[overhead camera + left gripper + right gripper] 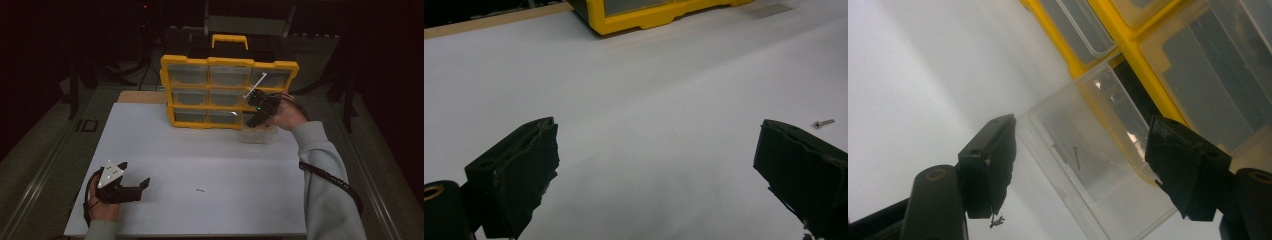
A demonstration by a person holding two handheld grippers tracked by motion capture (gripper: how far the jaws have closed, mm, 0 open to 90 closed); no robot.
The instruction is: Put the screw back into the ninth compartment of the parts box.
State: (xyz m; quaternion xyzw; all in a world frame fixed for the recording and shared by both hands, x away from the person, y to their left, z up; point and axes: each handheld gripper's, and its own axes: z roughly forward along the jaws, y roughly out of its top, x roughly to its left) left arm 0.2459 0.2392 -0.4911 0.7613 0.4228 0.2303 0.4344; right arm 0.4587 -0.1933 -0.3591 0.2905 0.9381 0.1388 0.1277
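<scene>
Right gripper view: right gripper (1078,165) jaws spread, empty, over the pulled-out clear drawer (1098,170) with screws inside, at the yellow organizer (227,92). Left gripper (131,186) spread, resting on the table (200,160) near a loose screw (824,123).

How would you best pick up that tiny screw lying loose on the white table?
Grip the screw across its thin shank, coming straight down from above: it lies flat on the table, so open jaws must straddle it sideways. The open left hand-held gripper is nearer.
</scene>
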